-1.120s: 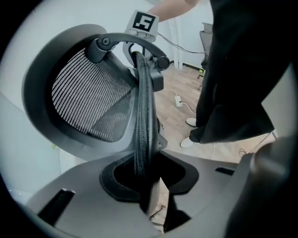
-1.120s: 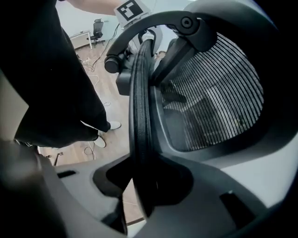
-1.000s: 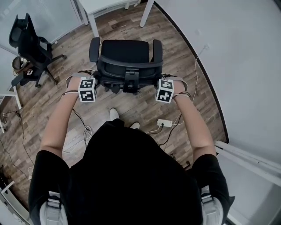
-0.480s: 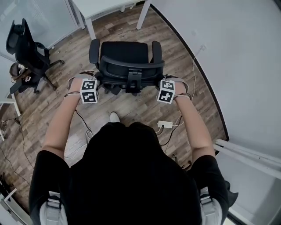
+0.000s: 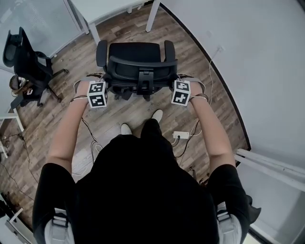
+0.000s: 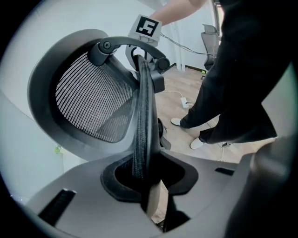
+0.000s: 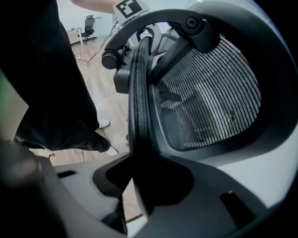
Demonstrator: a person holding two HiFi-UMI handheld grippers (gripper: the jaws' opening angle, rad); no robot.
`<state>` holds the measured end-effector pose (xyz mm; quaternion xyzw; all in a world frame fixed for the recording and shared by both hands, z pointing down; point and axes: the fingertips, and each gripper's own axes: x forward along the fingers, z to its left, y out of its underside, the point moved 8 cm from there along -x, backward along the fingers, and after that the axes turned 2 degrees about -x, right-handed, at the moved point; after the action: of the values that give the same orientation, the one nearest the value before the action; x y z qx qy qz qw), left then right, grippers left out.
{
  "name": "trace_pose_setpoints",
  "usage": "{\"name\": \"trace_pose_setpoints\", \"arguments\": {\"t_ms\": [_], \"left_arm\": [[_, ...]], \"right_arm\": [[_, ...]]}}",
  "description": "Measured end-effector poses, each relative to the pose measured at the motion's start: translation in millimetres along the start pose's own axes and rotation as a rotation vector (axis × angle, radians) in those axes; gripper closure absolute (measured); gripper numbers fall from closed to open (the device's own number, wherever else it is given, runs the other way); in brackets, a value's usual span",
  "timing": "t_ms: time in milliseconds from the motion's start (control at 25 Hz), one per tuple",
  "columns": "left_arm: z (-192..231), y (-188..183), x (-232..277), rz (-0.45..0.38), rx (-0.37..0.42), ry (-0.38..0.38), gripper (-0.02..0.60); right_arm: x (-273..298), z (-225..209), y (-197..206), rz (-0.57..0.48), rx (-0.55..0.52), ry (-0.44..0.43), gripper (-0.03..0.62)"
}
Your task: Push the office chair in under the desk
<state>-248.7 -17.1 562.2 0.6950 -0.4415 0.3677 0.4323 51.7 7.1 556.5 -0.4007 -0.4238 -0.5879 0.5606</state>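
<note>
Chair (image 5: 137, 53) stands on wooden floor (image 5: 57, 119), seat facing the white counter (image 5: 107, 6). It is near the counter's legs but not yet under the top.

Left gripper (image 6: 148, 188) pinches the left rim of the backrest (image 5: 141, 67). In the left gripper view the rim's black edge runs straight down between the jaws, mesh panel to its left.

Right gripper (image 7: 139, 188) pinches the right rim the same way. There the mesh shows to the right of the edge.

Both grippers point steeply down, marker cubes level with each other on either side of the backrest.

The person stands right behind the chair, one shoe (image 5: 156, 115) ahead of the other.

A power strip (image 5: 180, 135) and loose cables lie on the floor by the feet. A second black chair (image 5: 23, 53) stands well apart at left. White wall (image 5: 259, 71) on the right.
</note>
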Motion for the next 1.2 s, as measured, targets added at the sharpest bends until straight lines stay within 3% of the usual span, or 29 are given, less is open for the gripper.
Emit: {"name": "trace_pose_setpoints", "arguments": {"t_ms": [360,560,1200], "left_arm": [[26,-6,21,0.028,-0.026,0.001,0.494],[75,-23,34,0.047,-0.056,0.018,0.492],[141,-77,84,0.107,-0.171,0.000,0.494]], "right_arm": [[17,-30,17,-0.016,-0.036,0.008,0.476],[22,-82,44,-0.039,-0.060,-0.013,0.477],[54,-173,121,-0.079,-0.179,0.008,0.477]]}}
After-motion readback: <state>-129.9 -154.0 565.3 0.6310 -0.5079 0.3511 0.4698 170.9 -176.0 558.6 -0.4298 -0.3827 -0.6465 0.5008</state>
